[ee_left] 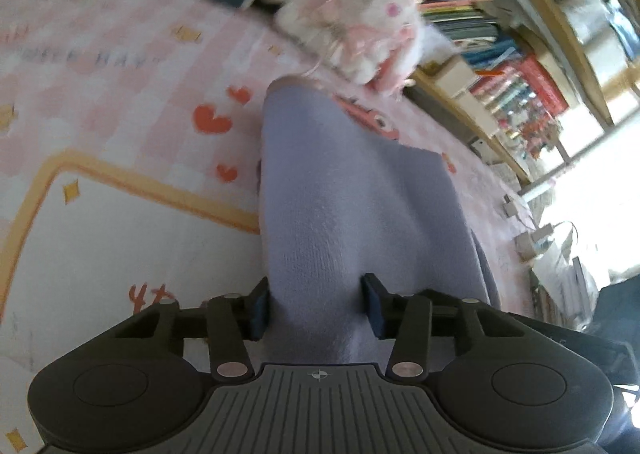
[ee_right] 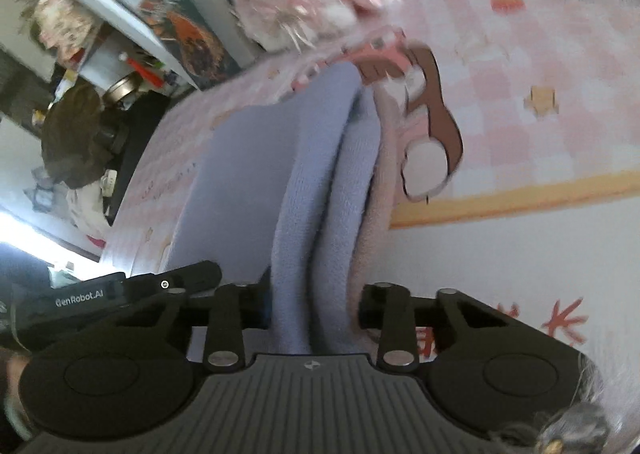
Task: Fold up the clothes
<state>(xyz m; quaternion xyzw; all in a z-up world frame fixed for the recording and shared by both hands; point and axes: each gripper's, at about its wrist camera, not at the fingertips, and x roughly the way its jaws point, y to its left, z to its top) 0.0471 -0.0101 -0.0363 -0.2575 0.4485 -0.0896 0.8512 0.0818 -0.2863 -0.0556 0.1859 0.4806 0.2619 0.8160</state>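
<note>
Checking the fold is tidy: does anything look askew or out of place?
Mostly fine. The lavender garment is bunched in two uneven ridges in the right claw, and a fluffy plush toy lies near its far end.

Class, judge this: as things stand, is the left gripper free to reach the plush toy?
Probably not: the left gripper is shut on the lilac garment, which lies between it and the plush toy.

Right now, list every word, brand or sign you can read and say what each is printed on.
"GenRobot.AI": white letters on the black tool body at the left of the right wrist view.
Grey letters on the pink checked blanket: too blurred to read.
Red characters on the blanket's white part: cut off, unreadable.
Book spines: too blurred.
</note>
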